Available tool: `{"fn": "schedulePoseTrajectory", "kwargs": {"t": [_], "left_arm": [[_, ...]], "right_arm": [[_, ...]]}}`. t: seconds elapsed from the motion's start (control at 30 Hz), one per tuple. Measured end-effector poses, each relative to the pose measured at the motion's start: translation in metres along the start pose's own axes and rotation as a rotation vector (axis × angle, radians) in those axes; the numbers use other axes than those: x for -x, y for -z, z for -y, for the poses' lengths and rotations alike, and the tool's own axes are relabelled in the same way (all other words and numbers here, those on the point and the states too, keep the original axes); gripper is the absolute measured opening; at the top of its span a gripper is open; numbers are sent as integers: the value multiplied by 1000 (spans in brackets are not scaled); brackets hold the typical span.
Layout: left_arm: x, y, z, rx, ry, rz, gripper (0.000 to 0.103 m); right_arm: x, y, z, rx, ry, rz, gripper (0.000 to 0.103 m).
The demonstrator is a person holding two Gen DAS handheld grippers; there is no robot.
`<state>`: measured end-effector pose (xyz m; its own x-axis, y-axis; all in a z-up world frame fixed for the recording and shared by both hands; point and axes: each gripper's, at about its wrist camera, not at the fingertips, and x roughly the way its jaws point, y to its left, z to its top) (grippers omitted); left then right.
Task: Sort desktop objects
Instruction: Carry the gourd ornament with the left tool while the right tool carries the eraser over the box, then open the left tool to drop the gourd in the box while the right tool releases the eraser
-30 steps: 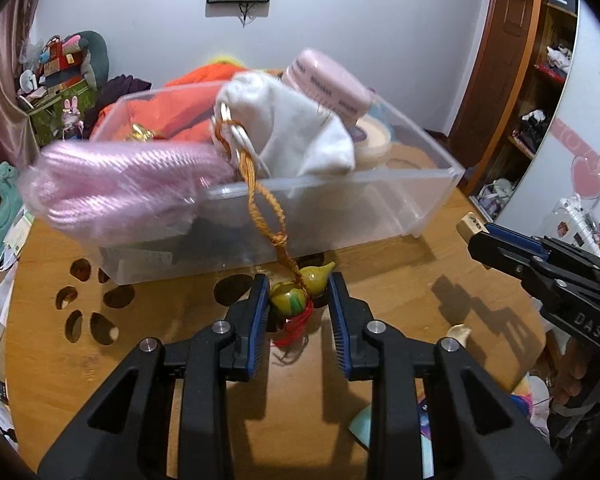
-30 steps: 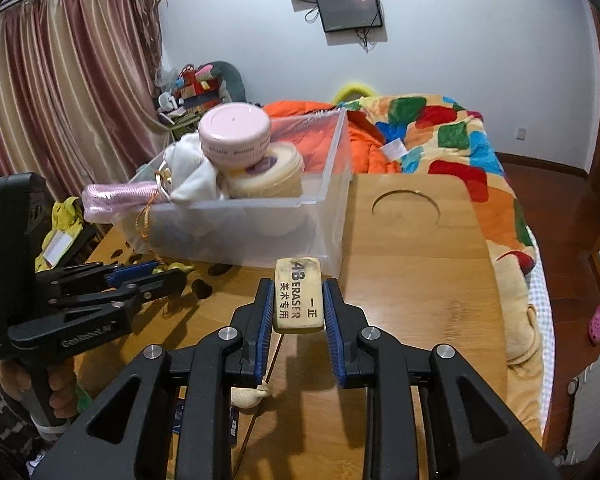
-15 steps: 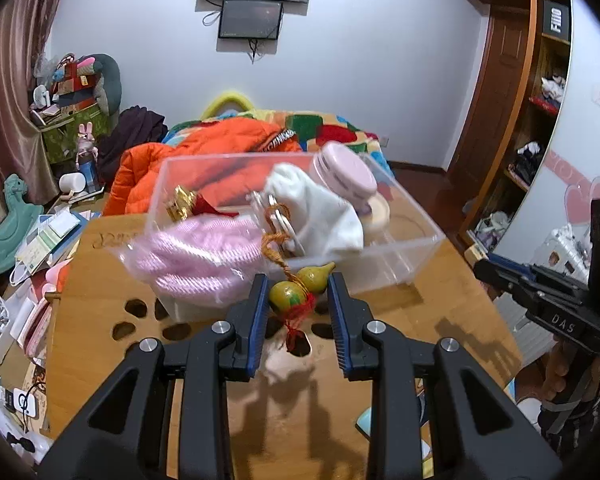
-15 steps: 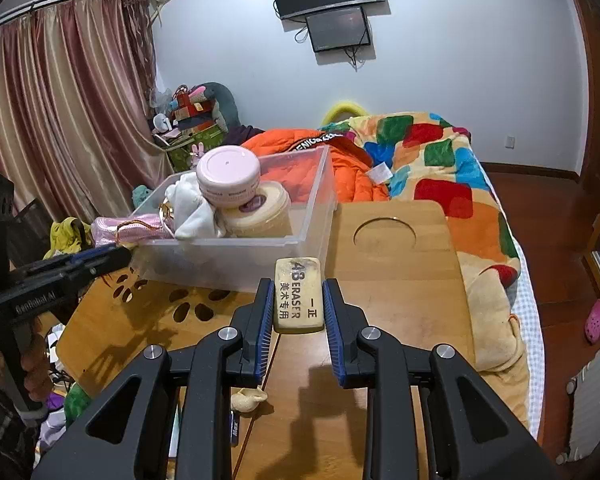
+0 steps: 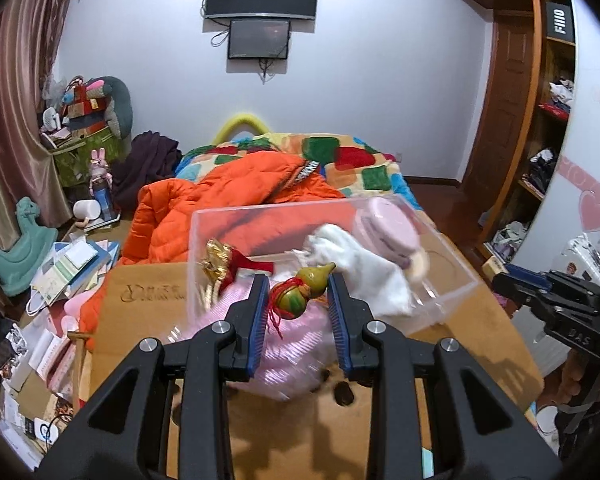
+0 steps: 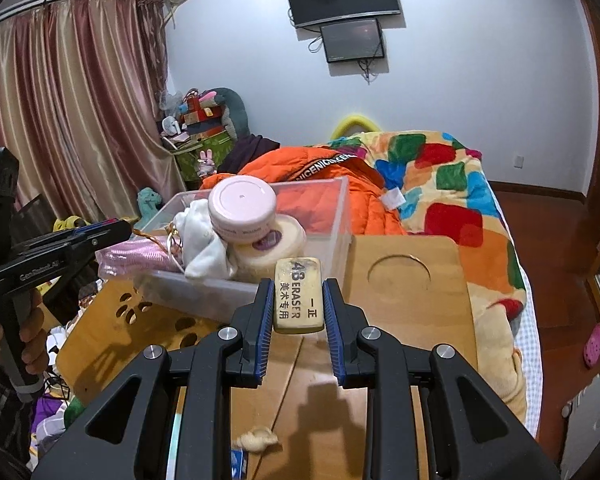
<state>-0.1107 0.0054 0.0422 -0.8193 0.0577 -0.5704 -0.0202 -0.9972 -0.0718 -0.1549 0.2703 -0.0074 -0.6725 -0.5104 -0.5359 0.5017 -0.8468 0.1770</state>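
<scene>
My left gripper [image 5: 298, 294] is shut on a small green-and-yellow gourd charm [image 5: 300, 290] with a red tassel, held above the near end of the clear plastic bin [image 5: 448, 280]. The bin holds a pink bagged bundle [image 5: 283, 344], a white cloth pouch [image 5: 364, 268], a pink round jar [image 5: 392, 232] and a gold-and-red trinket [image 5: 219, 260]. My right gripper [image 6: 295, 300] is shut on a cream eraser [image 6: 298, 295], raised over the wooden table just short of the bin [image 6: 340, 216]. The left gripper [image 6: 59, 248] shows at the left in the right wrist view.
The wooden table [image 6: 412, 312] has a round recess [image 6: 399, 270] and paw-shaped cut-outs [image 6: 129, 312]. A small pale lump [image 6: 257, 438] lies near its front edge. Behind are a bed with an orange jacket [image 5: 227, 200] and cluttered floor at the left.
Both grippers have risen with their objects. The left one now looks down onto the bin's contents instead of at its side wall; the gourd charm's cord has lifted clear of the table.
</scene>
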Motion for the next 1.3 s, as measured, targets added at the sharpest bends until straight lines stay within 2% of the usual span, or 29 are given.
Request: {"fn": "schedulePoseTrajectory", "kwargs": {"t": [0.23, 0.4, 0.6, 0.97, 1.2, 1.3], "left_arm": [[-27, -3, -29, 65, -1, -61, 29], [-38, -2, -37, 61, -25, -76, 29], [-43, -1, -40, 59, -18, -82, 29], [-36, -3, -36, 44, -9, -73, 29], [-14, -9, -34, 31, -10, -32, 30], [-1, -10, -35, 29, -9, -9, 34]], "right_arm": [[-29, -17, -7, 29, -20, -11, 22], [-46, -19, -8, 34, -23, -36, 22], [-58, -17, -14, 55, -16, -58, 22], [-63, -14, -17, 72, 28, -83, 22], [-51, -14, -20, 68, 37, -76, 22], [-42, -12, -20, 66, 46, -66, 25]]}}
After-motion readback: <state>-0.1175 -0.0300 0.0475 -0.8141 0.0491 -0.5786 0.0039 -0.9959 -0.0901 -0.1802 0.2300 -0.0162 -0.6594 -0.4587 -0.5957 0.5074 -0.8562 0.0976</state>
